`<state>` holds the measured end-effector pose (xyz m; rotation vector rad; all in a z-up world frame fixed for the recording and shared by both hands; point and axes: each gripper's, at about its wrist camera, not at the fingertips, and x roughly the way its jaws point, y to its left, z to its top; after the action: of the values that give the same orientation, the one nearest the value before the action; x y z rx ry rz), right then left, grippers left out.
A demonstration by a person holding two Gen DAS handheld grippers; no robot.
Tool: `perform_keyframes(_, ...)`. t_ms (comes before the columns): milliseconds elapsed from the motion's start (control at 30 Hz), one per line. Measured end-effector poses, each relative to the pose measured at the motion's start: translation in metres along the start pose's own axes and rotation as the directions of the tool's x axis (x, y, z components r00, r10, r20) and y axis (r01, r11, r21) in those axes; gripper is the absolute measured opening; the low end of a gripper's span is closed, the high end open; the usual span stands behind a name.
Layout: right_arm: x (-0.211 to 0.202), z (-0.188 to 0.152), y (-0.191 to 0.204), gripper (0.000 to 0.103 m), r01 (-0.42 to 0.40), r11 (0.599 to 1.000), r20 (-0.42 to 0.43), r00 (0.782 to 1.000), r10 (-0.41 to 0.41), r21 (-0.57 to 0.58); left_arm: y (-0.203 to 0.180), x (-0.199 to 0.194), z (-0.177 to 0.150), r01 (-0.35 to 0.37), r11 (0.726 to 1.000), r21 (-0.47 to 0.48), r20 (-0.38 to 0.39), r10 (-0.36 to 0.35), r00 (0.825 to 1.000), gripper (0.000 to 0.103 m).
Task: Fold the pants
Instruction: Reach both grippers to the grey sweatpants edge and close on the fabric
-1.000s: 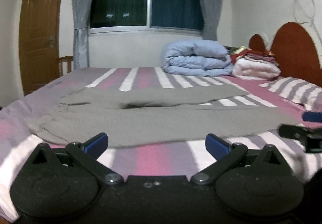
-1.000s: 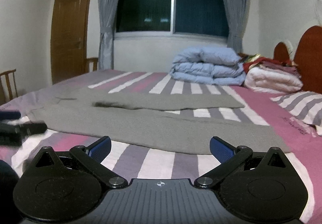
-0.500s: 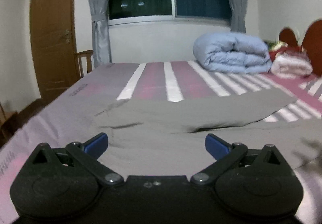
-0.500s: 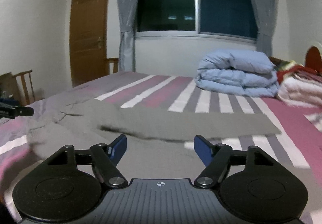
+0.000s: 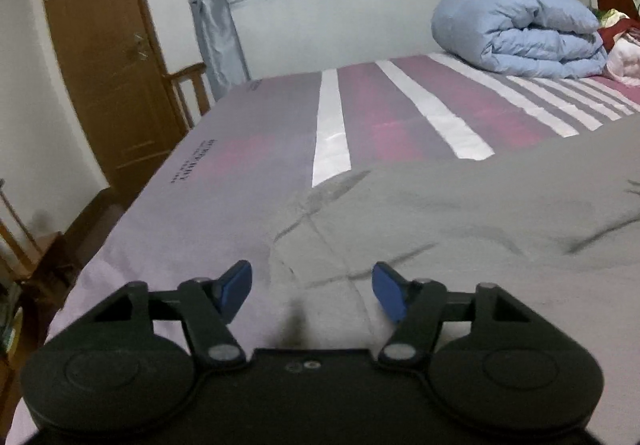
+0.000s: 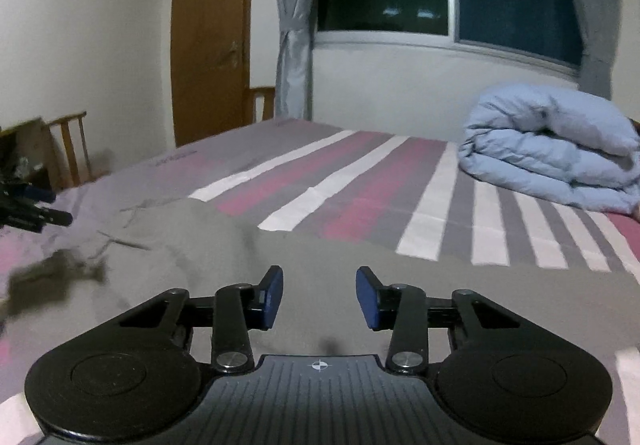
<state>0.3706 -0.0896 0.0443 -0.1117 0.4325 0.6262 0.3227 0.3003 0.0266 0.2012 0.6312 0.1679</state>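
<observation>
The left claw [image 5: 312, 291] is closing, its blue pads apart above the edge of the grey pants [image 5: 460, 221], apparently not yet pinching cloth. The right claw [image 6: 319, 297] is closing too, empty over the pants, which lie spread on the striped bed [image 6: 360, 185] near a folded blue quilt [image 6: 548, 149].

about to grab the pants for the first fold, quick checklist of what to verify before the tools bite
1. Left tool over the grey pants edge: ok, jaws closing.
2. Right tool over the pants: ok, jaws closing.
3. Cloth pinched between either tool's pads: cannot tell; a gap still shows in both.
4. Striped bed sheet kept out of the left tool's bite: cannot tell.
5. Folded blue duvet clear of the pants: ok.
</observation>
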Motion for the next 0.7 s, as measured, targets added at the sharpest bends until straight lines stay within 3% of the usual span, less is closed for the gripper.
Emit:
perform_keyframes(200, 0.093, 0.026, -0.013, 0.041, -0.026, 0.997, -0.06, 0.998, 0.021, -0.078, 0.034, 0.077, 0.019, 0.041, 0.999, -0.016, -0.062, -0.042, 0.997, 0.061)
perform_keyframes(333, 0.144, 0.032, -0.023, 0.041, -0.094, 0.99, -0.108, 0.991, 0.083, -0.102, 0.049, 0.117, 0.027, 0.083, 0.995, -0.046, -0.094, -0.088, 0.992, 0.061)
perform_keyframes(467, 0.184, 0.033, -0.019, 0.041, -0.164, 0.978, -0.15, 0.978, 0.144, -0.131, 0.044, 0.146, 0.032, 0.084, 0.996, -0.013, -0.122, -0.085, 0.989, 0.064)
perform_keyframes(567, 0.211, 0.03, -0.014, 0.041, -0.173, 0.968, -0.202, 0.97, 0.135, -0.182, 0.039, 0.161, 0.029, 0.094, 0.996, -0.005, -0.154, -0.093, 0.984, 0.072)
perform_keyframes(700, 0.237, 0.027, -0.022, 0.041, -0.176, 0.956, -0.246, 0.962, 0.117, -0.233, 0.037, 0.171, 0.026, 0.126, 0.992, 0.03, -0.162, -0.12, 0.979, 0.072)
